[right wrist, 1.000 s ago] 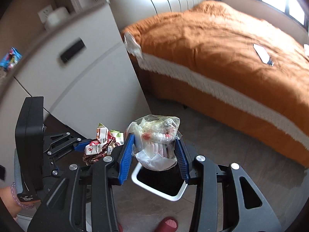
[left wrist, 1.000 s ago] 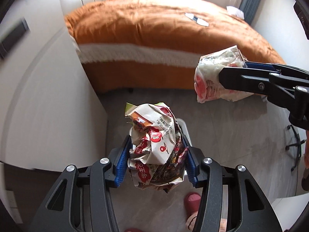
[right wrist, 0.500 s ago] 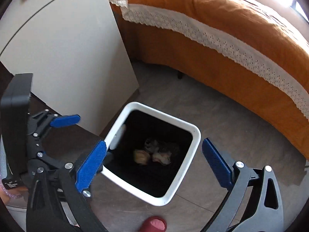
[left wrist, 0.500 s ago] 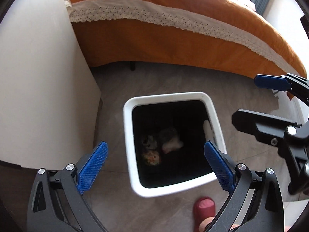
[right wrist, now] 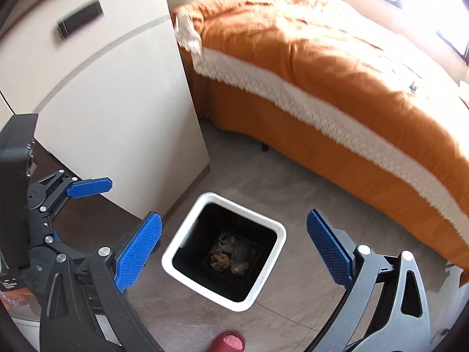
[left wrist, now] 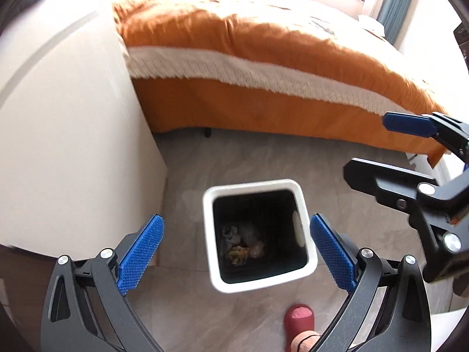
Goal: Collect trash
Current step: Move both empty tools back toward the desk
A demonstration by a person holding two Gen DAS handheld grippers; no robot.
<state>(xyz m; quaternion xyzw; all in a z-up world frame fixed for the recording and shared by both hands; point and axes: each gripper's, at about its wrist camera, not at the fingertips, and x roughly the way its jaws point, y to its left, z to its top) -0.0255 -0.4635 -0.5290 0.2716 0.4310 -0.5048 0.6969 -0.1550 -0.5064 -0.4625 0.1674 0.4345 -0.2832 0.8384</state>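
A white square trash bin (left wrist: 304,223) with a black inside stands on the grey floor; it also shows in the right wrist view (right wrist: 275,226). Crumpled wrappers (left wrist: 241,242) lie at its bottom, seen too in the right wrist view (right wrist: 228,256). My left gripper (left wrist: 237,249) is wide open and empty above the bin. My right gripper (right wrist: 234,243) is wide open and empty above the bin too. The right gripper shows at the right of the left wrist view (left wrist: 378,146), the left gripper at the left of the right wrist view (right wrist: 96,202).
A bed with an orange cover (left wrist: 263,44) stands behind the bin. A cream cabinet (left wrist: 67,135) stands left of the bin, with a dark handle (right wrist: 80,20). A foot in a red slipper (left wrist: 299,319) is in front of the bin.
Both grippers let go of their wrappers, which now lie in the bin. Since half a second ago both grippers have risen, so the bin looks smaller.
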